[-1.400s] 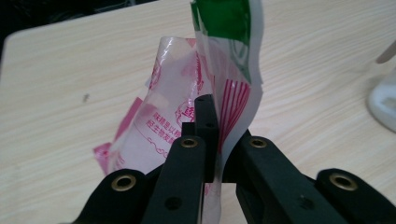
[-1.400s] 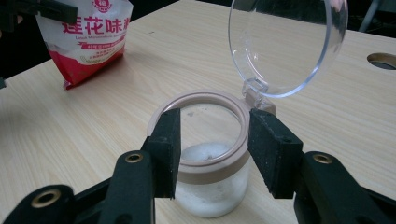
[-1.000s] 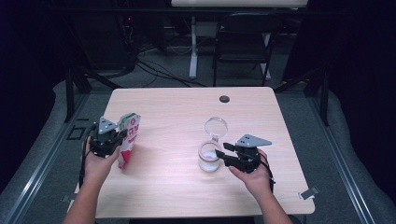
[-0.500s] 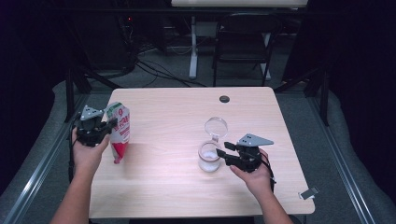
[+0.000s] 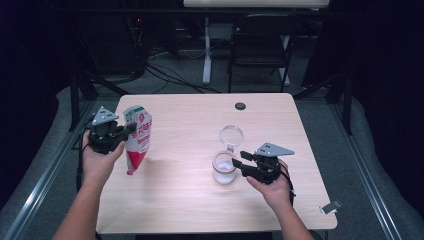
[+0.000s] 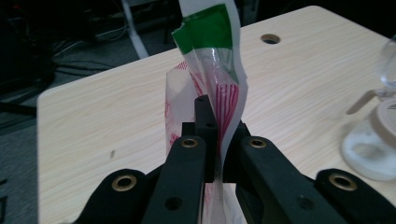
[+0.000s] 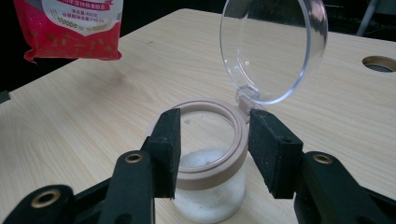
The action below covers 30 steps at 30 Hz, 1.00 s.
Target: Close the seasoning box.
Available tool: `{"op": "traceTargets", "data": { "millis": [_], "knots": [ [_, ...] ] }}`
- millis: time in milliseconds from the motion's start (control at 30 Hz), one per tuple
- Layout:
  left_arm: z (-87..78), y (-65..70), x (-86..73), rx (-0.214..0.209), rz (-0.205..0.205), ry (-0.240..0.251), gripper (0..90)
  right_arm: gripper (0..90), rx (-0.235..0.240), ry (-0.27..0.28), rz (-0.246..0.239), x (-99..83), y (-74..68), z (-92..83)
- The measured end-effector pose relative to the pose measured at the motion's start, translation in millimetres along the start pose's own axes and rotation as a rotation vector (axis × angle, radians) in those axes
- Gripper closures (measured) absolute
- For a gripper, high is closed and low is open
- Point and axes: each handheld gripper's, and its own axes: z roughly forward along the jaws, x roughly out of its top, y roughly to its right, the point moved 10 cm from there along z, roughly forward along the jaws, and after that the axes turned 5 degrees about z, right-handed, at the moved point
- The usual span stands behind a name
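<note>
- My left gripper [image 5: 125, 131] sits at the left edge of the table [image 5: 200, 210], raised off the wood, with my hand wrapped round its body.
- Its jaws are pinched tight on the pouch [image 5: 138, 140], a red and white bag with a green top corner; in the left gripper view the film is squeezed flat between the two black jaws and folds upward beyond them.
- The pouch hangs from that grip, its lower end down near the tabletop just ahead of my left hand [image 5: 97, 160].
- Well to the right of that claw stands the jar [image 5: 224, 170], clear, with a tan rim and some white powder in the bottom.
- Its clear round lid [image 5: 231, 135] is flipped open on its hinge, on the far side from my right claw.
- My right gripper [image 5: 239, 159] has its jaws spread on either side of the jar's rim; the right gripper view shows a gap at the right jaw, and I cannot tell whether the left jaw touches.
- Far ahead, near the table's back edge, is a dark round hole [image 5: 240, 106].
</note>
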Motion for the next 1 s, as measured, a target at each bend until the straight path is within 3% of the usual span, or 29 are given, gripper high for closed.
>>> {"op": "traceTargets", "data": {
  "millis": [233,433,600,633,667,733,767,800,933,1000],
  "knots": [
    [14.6,40.5,8.9,-0.102,0.038,-0.003,90.0,54.4,0.015,0.002,-0.007,2.0,-2.0,0.8],
    [24.9,75.8,12.6,-0.167,0.088,0.000,90.0,54.4,0.015,0.003,-0.012,3.3,-2.6,2.1],
    [27.9,95.7,15.1,-0.210,0.112,0.008,90.0,54.3,0.016,0.001,-0.026,4.6,-3.5,3.2],
    [29.8,106.1,15.9,-0.228,0.121,0.014,90.0,54.3,0.016,0.002,-0.029,5.0,-3.7,3.3],
    [29.8,106.1,15.9,-0.228,0.121,0.014,90.0,54.3,0.016,0.003,-0.030,5.6,-4.2,3.4],
    [32.6,121.6,13.5,-0.256,0.140,0.017,90.0,54.3,0.013,0.010,-0.036,7.3,-5.0,3.5],
    [32.6,121.6,13.5,-0.256,0.140,0.017,90.0,54.3,0.013,0.010,-0.036,7.3,-5.0,3.5],
    [34.8,130.1,8.2,-0.273,0.164,0.010,90.0,54.3,0.016,0.017,-0.044,9.0,-6.3,3.3],
    [35.1,140.8,-2.3,-0.319,0.177,0.011,90.0,55.1,0.020,0.008,-0.050,9.6,-8.0,2.9],
    [30.7,145.3,-8.3,-0.340,0.174,0.025,90.0,59.7,0.034,-0.004,-0.048,9.2,-11.7,2.9]
  ]
}}
